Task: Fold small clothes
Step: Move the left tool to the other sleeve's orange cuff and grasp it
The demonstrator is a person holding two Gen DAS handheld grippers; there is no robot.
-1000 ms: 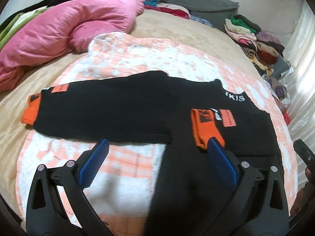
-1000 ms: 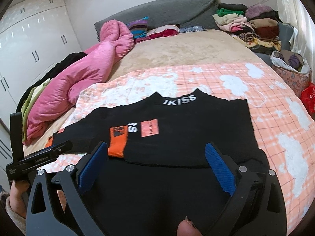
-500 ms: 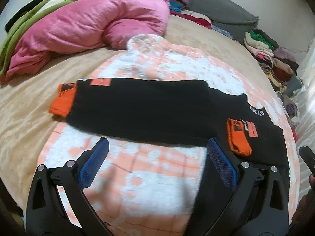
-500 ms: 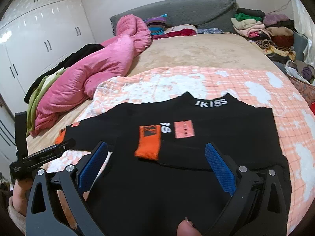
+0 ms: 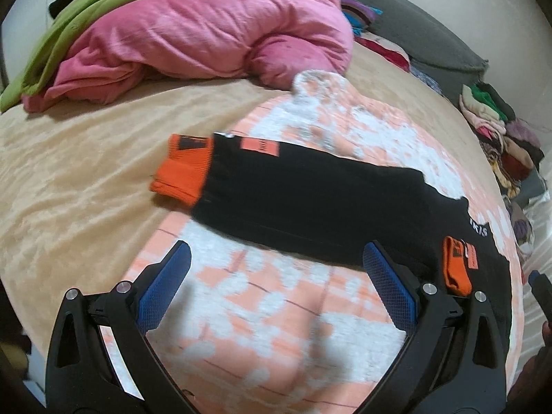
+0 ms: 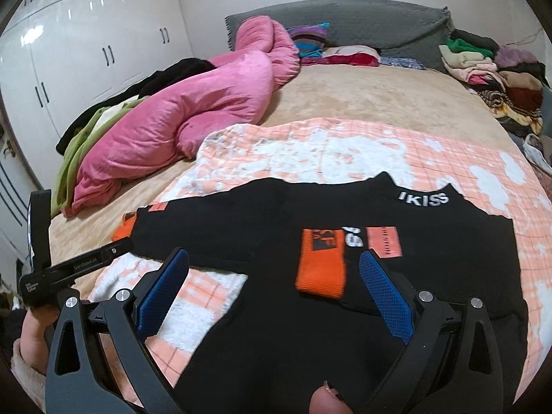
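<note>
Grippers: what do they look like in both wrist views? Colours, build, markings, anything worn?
Both are alike: black plastic frames with triangular cut-outs and silver screw heads, each finger faced with a blue mesh-textured pad. The left gripper seen from the right gripper view has small white lettering on its black bar, too small to read. A fuzzy pale pink sleeve shows at that wrist.

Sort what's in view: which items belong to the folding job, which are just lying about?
In the job:
- black sweater, one orange cuff folded onto the body, the other orange cuff out to the side
- left gripper, open
- right gripper, open
- checked orange blanket underneath

Lying about:
- pink duvet
- green garment
- stacked clothes
- grey headboard
- white wardrobe
</note>
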